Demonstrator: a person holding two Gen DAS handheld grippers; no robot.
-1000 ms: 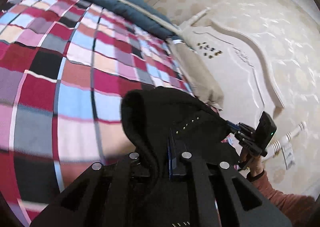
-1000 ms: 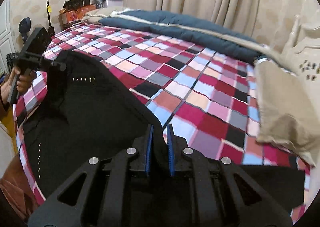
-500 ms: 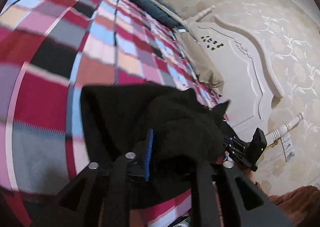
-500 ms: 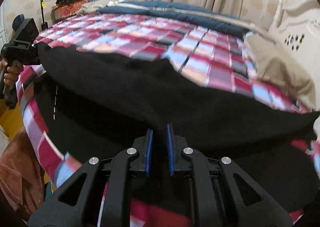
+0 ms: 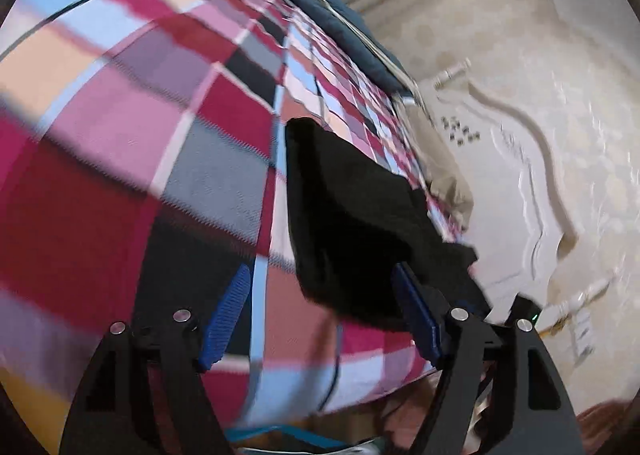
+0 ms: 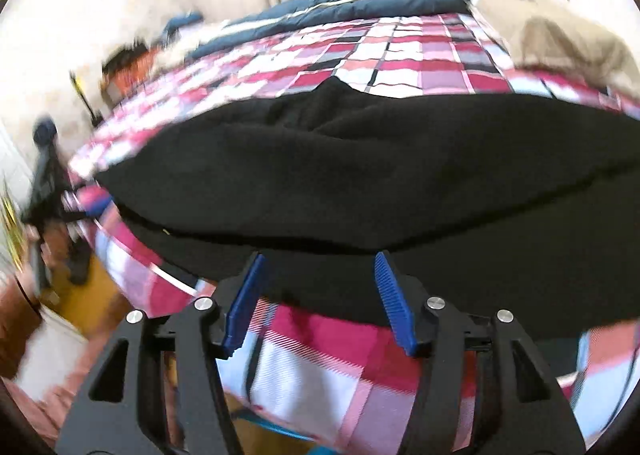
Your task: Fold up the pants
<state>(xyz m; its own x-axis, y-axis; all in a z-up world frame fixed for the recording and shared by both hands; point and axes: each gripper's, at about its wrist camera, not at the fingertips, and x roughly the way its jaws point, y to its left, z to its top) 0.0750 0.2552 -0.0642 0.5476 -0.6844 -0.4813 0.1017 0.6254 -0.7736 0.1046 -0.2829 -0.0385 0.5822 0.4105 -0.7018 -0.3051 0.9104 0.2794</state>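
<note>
The black pants [image 6: 360,175] lie folded over on the checked bedspread [image 6: 420,55], near the bed's front edge. In the left wrist view the pants [image 5: 352,223] show as a dark folded slab ahead and to the right. My left gripper [image 5: 320,303] is open and empty, its blue pads spread, just short of the pants' near edge. My right gripper [image 6: 320,295] is open and empty, pads apart, just in front of the folded edge. The left gripper also shows at the left in the right wrist view [image 6: 60,191].
A beige pillow [image 6: 560,43] and white headboard [image 5: 520,175] stand at the right. A dark blue duvet [image 6: 360,3] lies along the far side of the bed. The bed edge and floor are just below both grippers. Both views are blurred.
Both grippers held the pants' edge shut, carried it over into a fold, then opened and let go. Both have pulled back toward the bed's front edge.
</note>
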